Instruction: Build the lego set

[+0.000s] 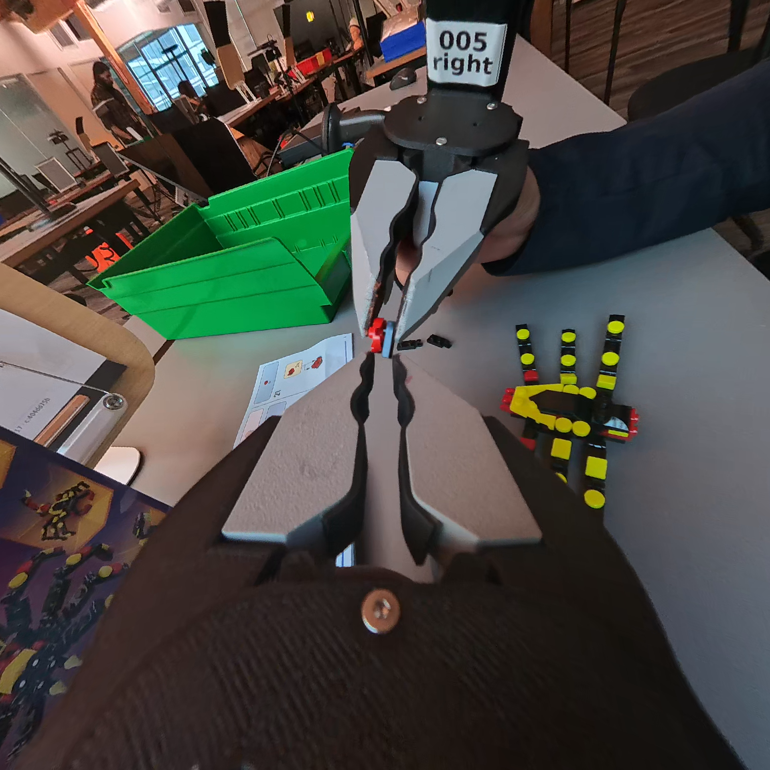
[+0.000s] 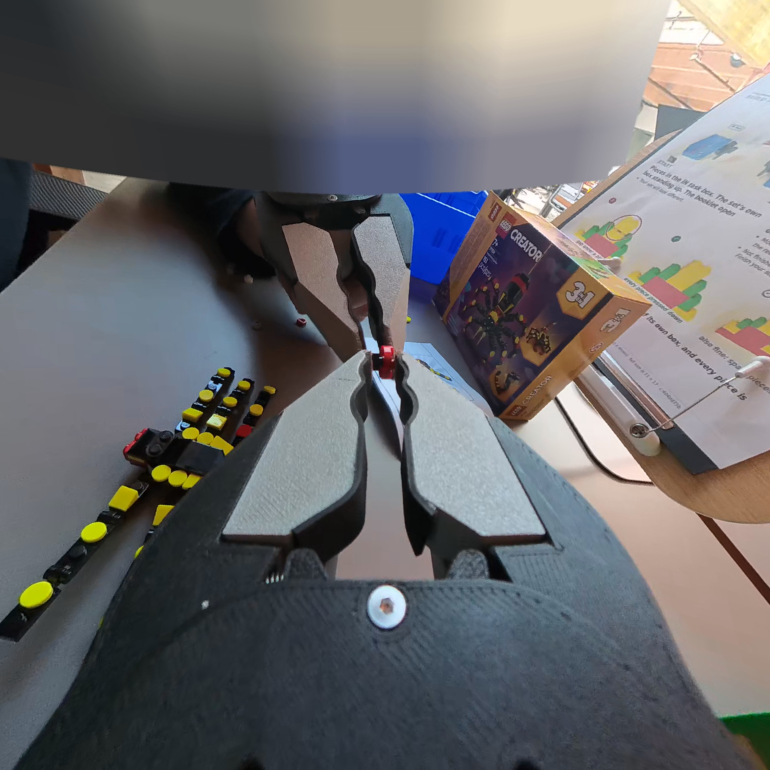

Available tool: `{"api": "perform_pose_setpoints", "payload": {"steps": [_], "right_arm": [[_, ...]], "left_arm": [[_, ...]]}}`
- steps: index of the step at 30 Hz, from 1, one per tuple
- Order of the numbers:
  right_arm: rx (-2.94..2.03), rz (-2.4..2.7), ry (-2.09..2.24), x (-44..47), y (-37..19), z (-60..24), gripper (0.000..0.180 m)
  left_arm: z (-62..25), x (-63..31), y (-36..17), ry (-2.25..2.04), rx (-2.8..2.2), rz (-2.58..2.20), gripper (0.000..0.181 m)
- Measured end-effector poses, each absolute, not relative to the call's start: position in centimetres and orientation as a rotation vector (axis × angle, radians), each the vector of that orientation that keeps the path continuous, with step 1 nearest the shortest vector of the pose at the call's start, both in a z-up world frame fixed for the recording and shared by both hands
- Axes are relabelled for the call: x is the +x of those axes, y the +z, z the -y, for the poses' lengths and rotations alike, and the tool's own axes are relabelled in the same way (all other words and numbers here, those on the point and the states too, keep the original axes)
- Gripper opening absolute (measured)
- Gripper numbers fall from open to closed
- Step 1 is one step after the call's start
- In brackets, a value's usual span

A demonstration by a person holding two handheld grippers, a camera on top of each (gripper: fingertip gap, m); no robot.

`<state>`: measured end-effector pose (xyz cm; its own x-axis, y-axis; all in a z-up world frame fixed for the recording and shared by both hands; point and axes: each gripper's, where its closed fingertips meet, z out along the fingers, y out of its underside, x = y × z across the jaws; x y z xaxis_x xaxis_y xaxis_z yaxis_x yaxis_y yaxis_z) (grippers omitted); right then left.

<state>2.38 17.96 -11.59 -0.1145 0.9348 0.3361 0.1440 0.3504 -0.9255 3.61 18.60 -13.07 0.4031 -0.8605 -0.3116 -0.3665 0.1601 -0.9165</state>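
Right tool (image 1: 382, 338) pinches half-hidden red piece (image 1: 377, 338)

The half-built model (image 1: 571, 412) lies flat on the table (image 1: 687, 521), near its middle. The booklet (image 1: 300, 375) lies beside it, toward the bin (image 1: 233, 266) at one table edge. The set's box (image 2: 537, 316) stands near the instruction board (image 2: 687, 291).

open-plan lab/workshop | long workbenches (image 1: 266, 100) | parts bins (image 1: 310, 64) | big windows (image 1: 166, 58)
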Motion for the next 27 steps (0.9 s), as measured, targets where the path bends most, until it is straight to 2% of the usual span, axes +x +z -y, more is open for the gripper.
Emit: {"api": "perform_pose_setpoints", "payload": {"steps": [23, 27], "right_arm": [[-0.998, 1.611, 0.9, 2.8, -11.3, -16.9, 0.006], [-0.98, 1.551, 1.015, 3.0, -10.6, -17.0, 0.006]], "left_arm": [[-17.5, 4.2, -13.0, -0.474, -1.377, -1.252, 0.0], [-17.4, 4.2, -12.3, -0.509, -1.364, -1.22, 0.0]]}}
